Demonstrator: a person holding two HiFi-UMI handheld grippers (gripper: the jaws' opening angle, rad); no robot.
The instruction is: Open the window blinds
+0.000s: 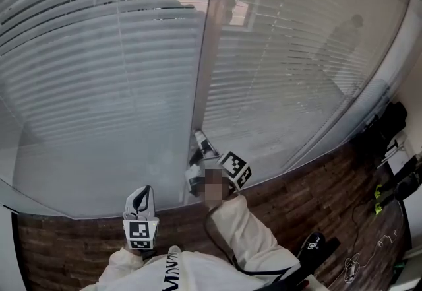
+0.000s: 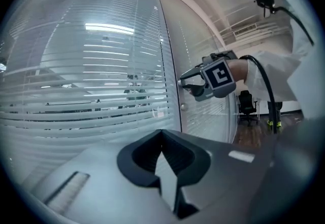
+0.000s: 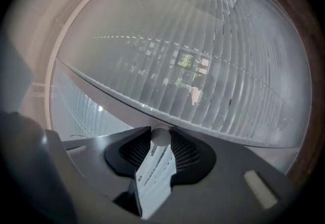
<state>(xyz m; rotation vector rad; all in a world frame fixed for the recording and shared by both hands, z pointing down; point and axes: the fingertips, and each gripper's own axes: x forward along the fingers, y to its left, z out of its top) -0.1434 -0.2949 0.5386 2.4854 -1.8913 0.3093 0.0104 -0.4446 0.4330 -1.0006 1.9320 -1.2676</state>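
Held in the right gripper (image 2: 183, 84): small pale round knob (image 3: 161, 135), pinched between narrowly set jaws, on the pale vertical frame post (image 1: 203, 59) between the two glazed panels (image 1: 310, 118). Idle, low before the left panel: left gripper (image 1: 142, 194), jaws together, nothing between them. Behind the glass on both sides of the post: white horizontal-slat blinds (image 1: 92, 72), mostly flat and closed, with slivers of outdoor view near the top only.

Hazards, judged from this position:
- Slipping off the knob. Cause: small, smooth, round surface gripped at the pad tips only. Keep the gripper in line with the knob axis while turning.
- Turning the wrong way or past the stop. Cause: no visible marking for direction or limit. Stop on resistance; avoid forcing.
- Striking the glass or post with the jaw tips. Cause: close working clearance.
- Working the wrong panel. Cause: what looks like a second small knob (image 2: 183, 107) just below on the same post. Cannot tell which knob serves which panel.

Hard to read:
- Knob stem and mounting: hidden by the jaws.
- Slat angle low on the panels: washed out by reflections.
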